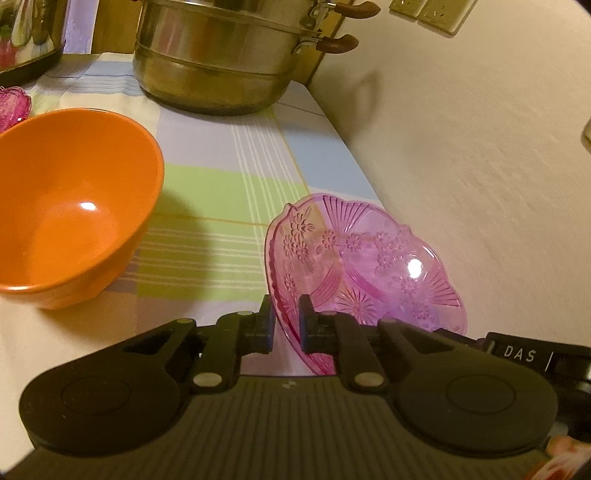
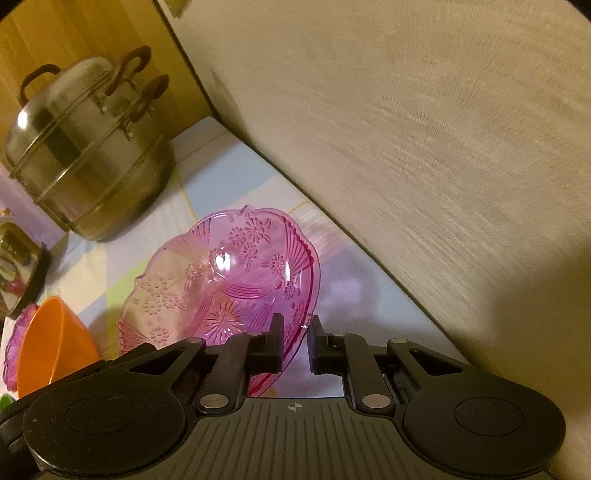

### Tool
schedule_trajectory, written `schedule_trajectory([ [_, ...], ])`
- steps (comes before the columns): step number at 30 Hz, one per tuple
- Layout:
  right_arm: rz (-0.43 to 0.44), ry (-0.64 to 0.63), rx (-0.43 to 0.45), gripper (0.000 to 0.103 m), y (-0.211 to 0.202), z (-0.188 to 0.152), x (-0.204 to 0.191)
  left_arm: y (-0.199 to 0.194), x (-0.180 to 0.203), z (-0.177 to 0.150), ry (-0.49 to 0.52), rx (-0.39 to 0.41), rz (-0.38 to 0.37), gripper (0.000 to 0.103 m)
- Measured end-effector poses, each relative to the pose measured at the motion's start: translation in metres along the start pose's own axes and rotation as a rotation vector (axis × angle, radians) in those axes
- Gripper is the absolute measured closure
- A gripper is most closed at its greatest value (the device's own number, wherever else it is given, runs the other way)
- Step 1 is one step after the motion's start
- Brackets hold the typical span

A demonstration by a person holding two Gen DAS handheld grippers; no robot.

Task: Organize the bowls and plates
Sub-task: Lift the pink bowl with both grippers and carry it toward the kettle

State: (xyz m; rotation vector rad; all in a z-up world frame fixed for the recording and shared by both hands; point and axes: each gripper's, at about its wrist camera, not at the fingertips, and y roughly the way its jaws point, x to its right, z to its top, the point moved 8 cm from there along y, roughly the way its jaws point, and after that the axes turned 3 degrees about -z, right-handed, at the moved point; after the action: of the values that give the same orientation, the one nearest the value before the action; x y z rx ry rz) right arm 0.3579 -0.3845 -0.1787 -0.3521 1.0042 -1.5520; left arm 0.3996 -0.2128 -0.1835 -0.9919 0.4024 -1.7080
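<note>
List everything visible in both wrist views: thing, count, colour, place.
pink glass dish: 1, translucent pink with flower and fan pattern, tilted, rim between both grippers' fingers, near the wall
orange bowl: 1, orange, upright on the cloth, left of the dish
second pink dish: 1, pink, only partly seen, behind the orange bowl
steamer pot: 1, steel, stacked tiers with brown handles, far end of the table
shiny metal appliance: 1, silver with black base, left of the pot
tablecloth: 1, pastel checks
wall: beige
wall sockets: cream, top of left wrist view
left gripper: black, closed on the dish rim
right gripper: black; rim between fingers, contact unclear
</note>
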Motion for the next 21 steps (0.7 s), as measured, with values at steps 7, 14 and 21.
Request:
schedule_trajectory([
  [7, 0.014, -0.018, 0.003, 0.091, -0.022, -0.008, -0.006, -0.025, -0.001, -0.006, -0.002, 0.003, -0.005, 0.092],
  [14, 0.038, -0.034, 0.032, 0.09, -0.056, -0.028, -0.019, -0.061, -0.006, -0.012, 0.009, 0.022, 0.003, 0.092],
  [21, 0.067, -0.045, 0.09, 0.09, -0.1, -0.05, -0.034, -0.108, -0.01, -0.02, 0.038, 0.05, 0.008, 0.092],
])
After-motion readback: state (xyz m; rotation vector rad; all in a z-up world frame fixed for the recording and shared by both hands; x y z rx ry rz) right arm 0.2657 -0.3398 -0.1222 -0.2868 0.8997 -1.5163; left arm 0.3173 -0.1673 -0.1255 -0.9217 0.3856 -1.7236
